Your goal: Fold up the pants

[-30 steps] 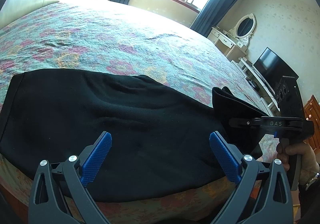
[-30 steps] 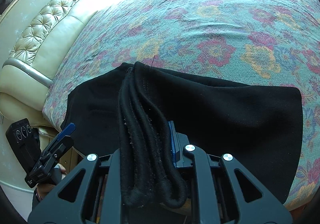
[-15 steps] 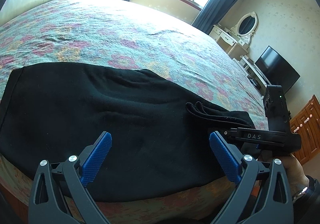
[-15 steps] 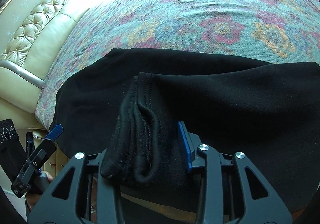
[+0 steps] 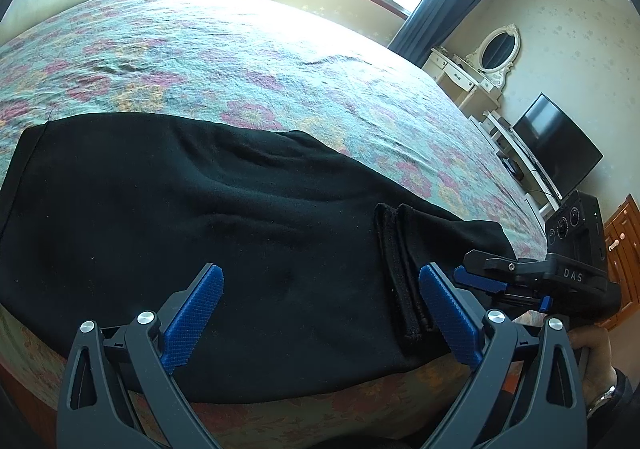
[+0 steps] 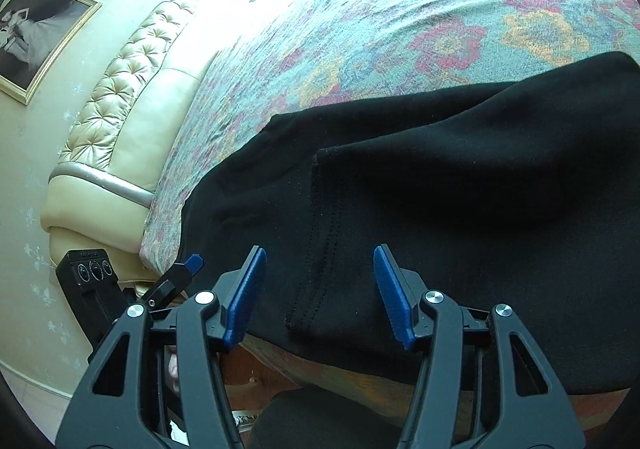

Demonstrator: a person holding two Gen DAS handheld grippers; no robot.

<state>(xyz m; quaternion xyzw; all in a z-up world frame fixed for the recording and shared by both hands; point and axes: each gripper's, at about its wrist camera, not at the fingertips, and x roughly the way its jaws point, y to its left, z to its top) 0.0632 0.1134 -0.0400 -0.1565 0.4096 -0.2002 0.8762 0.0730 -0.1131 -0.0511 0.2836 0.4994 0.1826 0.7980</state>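
Observation:
Black pants [image 5: 200, 217] lie flat along the near edge of the floral bed, one end folded back over the rest. The folded end's hem [image 5: 400, 289] lies on top, also seen in the right wrist view [image 6: 320, 249]. My left gripper [image 5: 320, 317] is open and empty, just above the pants near the bed edge. My right gripper [image 6: 320, 293] is open and empty, just behind the hem; it also shows at the right of the left wrist view [image 5: 560, 273]. The pants fill the right wrist view [image 6: 460, 209].
The bed with a floral cover [image 5: 260, 61] stretches away. A padded cream headboard [image 6: 120, 121] stands at the left. A dresser with an oval mirror [image 5: 496, 49] and a television [image 5: 556, 145] stand by the far wall.
My right gripper carried the pants' end over the rest, laid it down, opened and let go. It has drawn back toward the bed edge. The left gripper stayed open.

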